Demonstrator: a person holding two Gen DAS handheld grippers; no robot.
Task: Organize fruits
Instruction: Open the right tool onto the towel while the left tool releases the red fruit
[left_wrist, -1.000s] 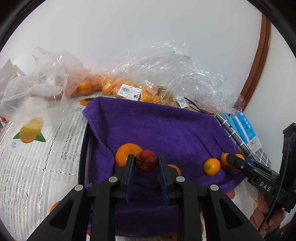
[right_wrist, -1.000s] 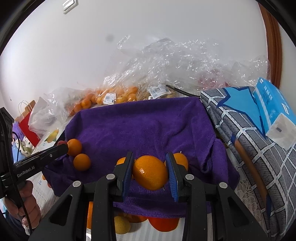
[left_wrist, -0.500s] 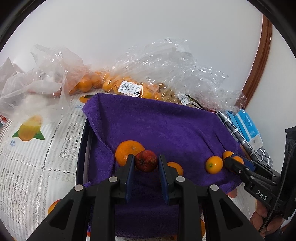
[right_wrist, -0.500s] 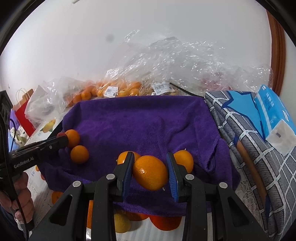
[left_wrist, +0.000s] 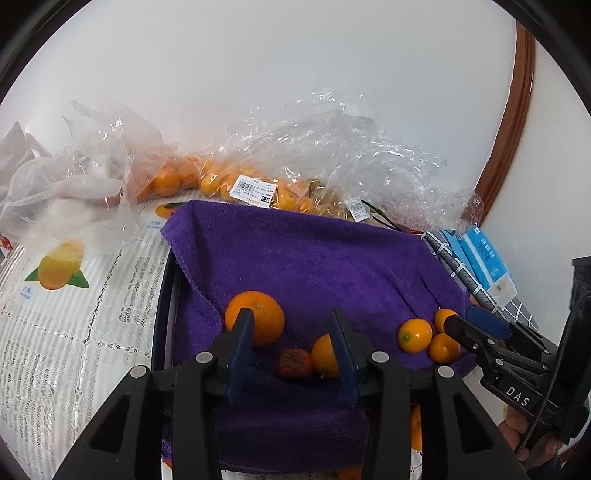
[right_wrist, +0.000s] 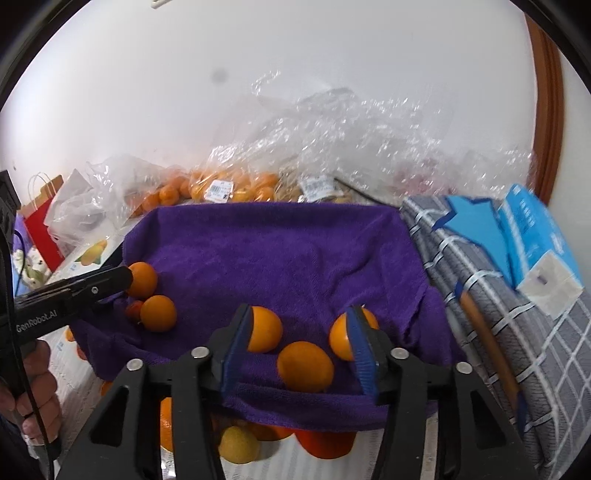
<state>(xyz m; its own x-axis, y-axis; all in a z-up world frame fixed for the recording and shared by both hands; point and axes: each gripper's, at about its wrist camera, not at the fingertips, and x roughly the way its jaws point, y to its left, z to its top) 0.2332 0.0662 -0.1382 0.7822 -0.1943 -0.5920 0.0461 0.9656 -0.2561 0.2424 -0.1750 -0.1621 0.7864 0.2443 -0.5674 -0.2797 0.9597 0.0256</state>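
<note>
The right gripper, black with blue pads, has just been opening its jaws; a round orange mandarin lies free between them on the rumpled purple towel, touching neither pad. Two more oranges sit just behind the fingers, one at each side. At the left, the left gripper, held in a hand, reaches beside two oranges and a small dark red fruit. Clear plastic bags of oranges lie behind the towel.

Fruits lie on the towel, bagged fruit behind it, a folded cloth to its right.
</note>
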